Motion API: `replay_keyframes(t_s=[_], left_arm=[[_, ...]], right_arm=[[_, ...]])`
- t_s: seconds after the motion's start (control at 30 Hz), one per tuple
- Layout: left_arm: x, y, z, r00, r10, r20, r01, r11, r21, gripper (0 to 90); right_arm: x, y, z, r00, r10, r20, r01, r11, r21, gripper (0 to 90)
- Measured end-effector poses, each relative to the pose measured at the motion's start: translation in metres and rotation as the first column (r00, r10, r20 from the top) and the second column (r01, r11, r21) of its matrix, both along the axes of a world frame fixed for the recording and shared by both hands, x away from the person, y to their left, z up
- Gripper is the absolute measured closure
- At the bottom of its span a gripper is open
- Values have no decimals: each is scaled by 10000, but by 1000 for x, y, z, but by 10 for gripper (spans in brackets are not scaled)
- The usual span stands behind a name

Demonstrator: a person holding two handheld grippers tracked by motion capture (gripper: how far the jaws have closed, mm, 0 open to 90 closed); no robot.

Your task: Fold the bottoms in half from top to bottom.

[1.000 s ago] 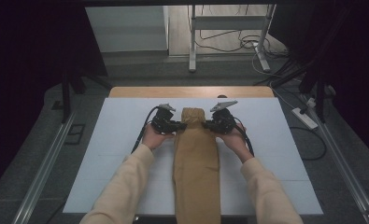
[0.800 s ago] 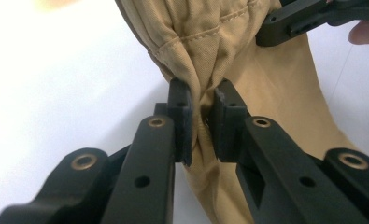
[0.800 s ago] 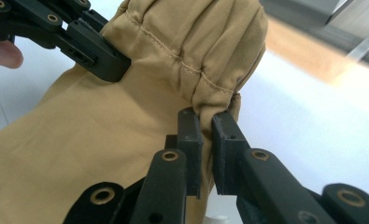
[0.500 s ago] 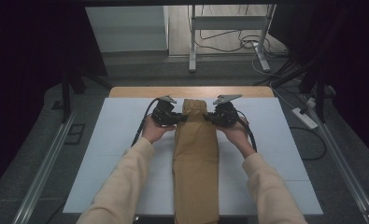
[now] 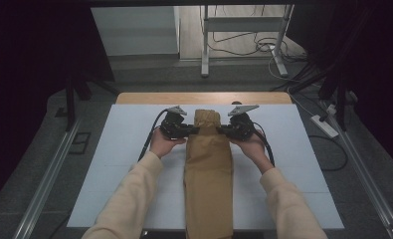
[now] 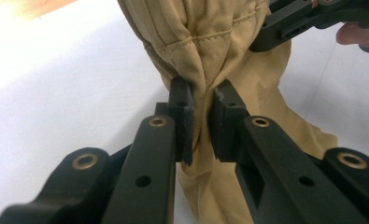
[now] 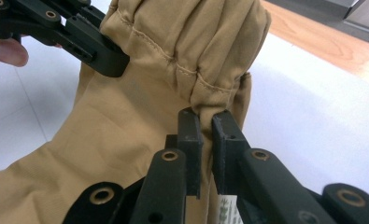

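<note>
A tan cloth garment (image 5: 208, 169), folded long and narrow, lies down the middle of the white mat (image 5: 124, 149) and hangs over the near edge. Its far end is lifted and bunched. My left gripper (image 5: 193, 131) is shut on the garment's left edge (image 6: 201, 100), with a fold of cloth pinched between its pads. On the other side my right gripper (image 5: 223, 130) is shut on the right edge (image 7: 208, 105) near a stitched hem. Each gripper view shows the other gripper (image 6: 285, 28) (image 7: 86, 44) clamped on the far side of the cloth.
The mat lies on a wooden table (image 5: 204, 97). Cables (image 5: 151, 137) trail from both grippers over the mat. Beyond the table stand a metal frame (image 5: 244, 45) and floor cables; a power strip (image 5: 324, 125) lies at the right. A white label (image 7: 226, 205) shows on the garment.
Both grippers have carried the garment's end away from the person, toward the table's far edge, and the cloth has slid along with them. The grips have stayed shut.
</note>
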State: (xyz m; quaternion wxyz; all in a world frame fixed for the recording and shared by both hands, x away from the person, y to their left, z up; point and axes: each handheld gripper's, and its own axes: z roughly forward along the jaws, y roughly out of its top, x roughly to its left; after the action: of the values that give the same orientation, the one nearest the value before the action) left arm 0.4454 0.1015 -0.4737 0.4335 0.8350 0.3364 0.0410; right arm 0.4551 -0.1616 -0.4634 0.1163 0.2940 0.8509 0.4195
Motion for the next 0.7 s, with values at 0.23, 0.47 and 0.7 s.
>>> replay_keyframes(t_s=[0.23,0.47,0.7], left_arm=[[-2,0,1,10000,-77,-9,77,9999,-68,807],[-6,2,2,9998,-182,46,183,9997,-171,813],[-15,2,3,9993,-301,204,307,9991,-286,818]], right_arm=[[-3,-1,0,10000,75,-28,-75,10000,19,830],[-5,-2,0,9999,121,-6,-121,9998,134,831],[-10,-4,2,9997,237,31,-237,9995,187,832]])
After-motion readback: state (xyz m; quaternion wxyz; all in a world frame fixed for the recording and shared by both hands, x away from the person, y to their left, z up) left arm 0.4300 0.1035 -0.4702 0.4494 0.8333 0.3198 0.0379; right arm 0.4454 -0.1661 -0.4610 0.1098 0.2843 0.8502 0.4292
